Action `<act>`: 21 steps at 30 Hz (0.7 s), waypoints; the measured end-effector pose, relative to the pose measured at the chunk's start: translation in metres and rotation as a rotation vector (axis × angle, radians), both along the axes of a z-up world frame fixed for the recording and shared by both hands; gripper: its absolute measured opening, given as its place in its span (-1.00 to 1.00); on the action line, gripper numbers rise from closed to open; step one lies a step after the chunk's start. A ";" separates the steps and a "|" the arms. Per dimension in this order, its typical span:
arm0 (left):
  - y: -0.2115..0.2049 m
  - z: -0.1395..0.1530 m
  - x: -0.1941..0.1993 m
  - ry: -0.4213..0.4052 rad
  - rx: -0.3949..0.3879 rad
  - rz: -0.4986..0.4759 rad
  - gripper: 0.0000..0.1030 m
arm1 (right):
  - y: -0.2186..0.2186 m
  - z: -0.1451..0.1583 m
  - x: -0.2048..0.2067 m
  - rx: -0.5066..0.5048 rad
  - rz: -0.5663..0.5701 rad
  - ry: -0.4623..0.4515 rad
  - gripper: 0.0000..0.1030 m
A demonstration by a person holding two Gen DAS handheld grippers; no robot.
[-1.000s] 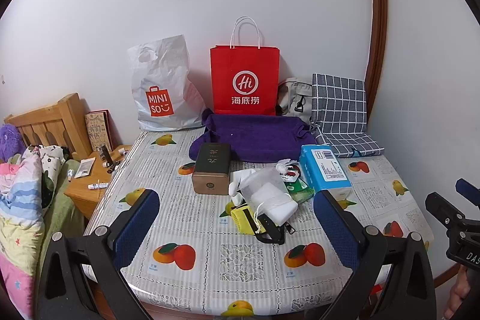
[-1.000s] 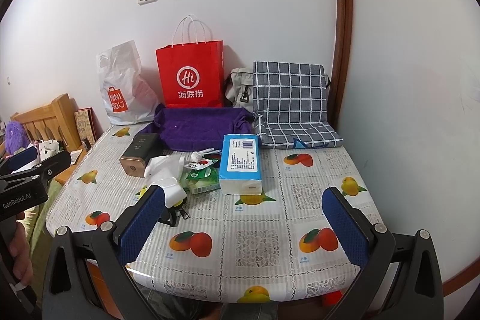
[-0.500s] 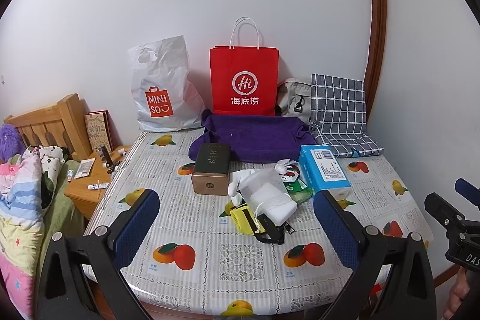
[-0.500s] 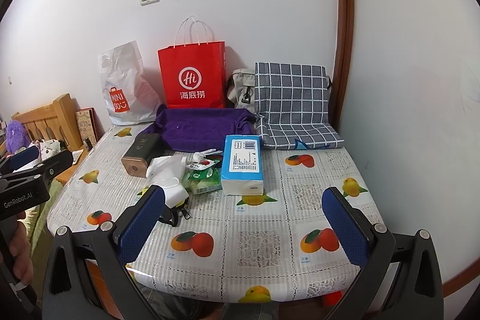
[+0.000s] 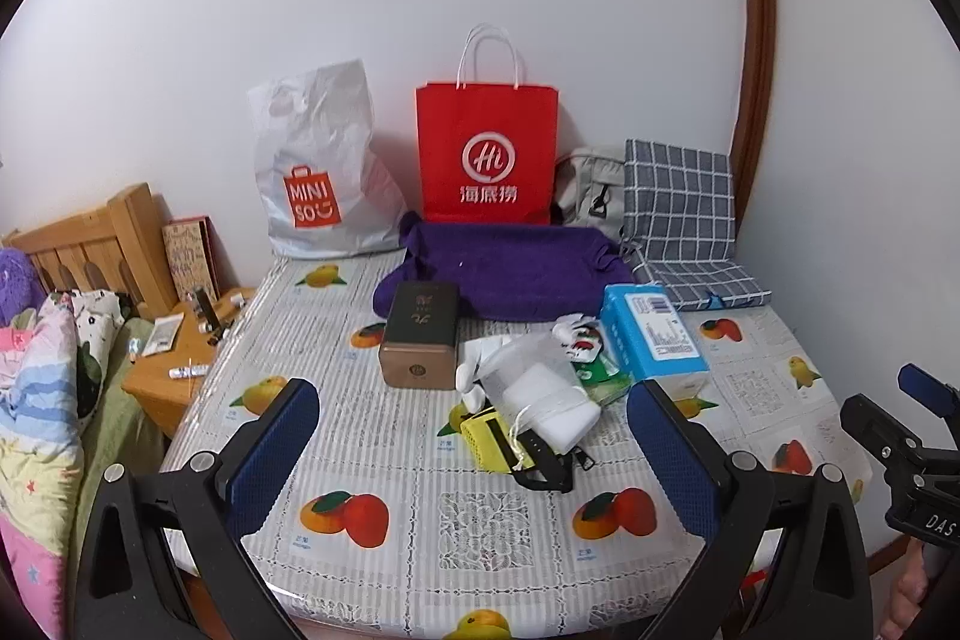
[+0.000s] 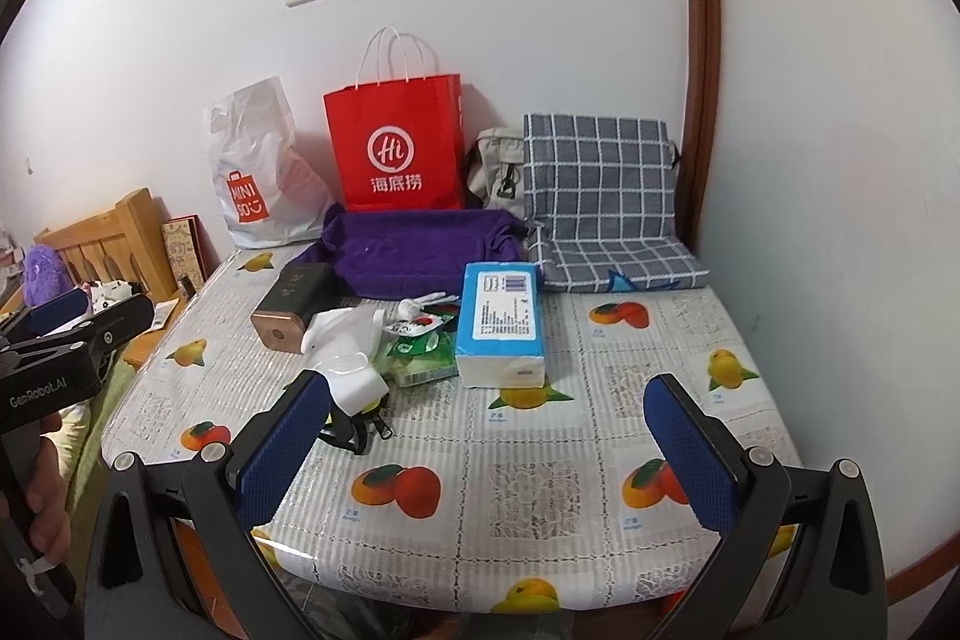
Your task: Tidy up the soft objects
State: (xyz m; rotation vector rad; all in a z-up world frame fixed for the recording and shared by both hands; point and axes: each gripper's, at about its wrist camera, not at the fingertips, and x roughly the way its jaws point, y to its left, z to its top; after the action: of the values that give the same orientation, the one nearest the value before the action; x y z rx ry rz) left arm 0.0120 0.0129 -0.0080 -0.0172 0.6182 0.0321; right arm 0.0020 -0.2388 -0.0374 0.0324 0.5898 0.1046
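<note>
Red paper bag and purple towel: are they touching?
Cannot tell. In both wrist views the purple towel overlaps the base of the red paper bag, hiding any contact or gap.

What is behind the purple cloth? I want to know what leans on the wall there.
Behind the purple cloth a red paper bag stands upright against the wall, with a white plastic bag to its left. The red bag's bottom edge is covered by the cloth; its contents cannot be seen.

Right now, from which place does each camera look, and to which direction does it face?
Left wrist: on the left gripper, above the near table edge, facing the wall; own open fingers show, right gripper at right.
Right wrist: on the right gripper, further right, facing likewise; own open fingers, left gripper and hand at left.
Shared: red bag, purple cloth, blue tissue pack.
</note>
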 end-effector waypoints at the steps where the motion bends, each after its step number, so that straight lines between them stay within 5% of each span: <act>1: 0.001 -0.004 0.003 0.008 -0.002 0.003 1.00 | 0.000 -0.004 0.004 0.004 0.004 0.007 0.99; 7: 0.013 -0.041 0.033 0.103 -0.010 0.014 1.00 | 0.000 -0.035 0.031 0.021 0.023 0.059 0.99; 21: 0.058 -0.101 0.088 0.231 0.035 0.107 1.00 | 0.075 -0.088 0.118 0.009 0.228 0.179 0.57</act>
State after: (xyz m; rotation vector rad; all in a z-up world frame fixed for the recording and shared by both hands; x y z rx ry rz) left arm 0.0997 0.0704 -0.1085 -0.0124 0.8474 0.1500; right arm 0.1195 -0.1641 -0.1251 -0.0174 0.7710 0.3282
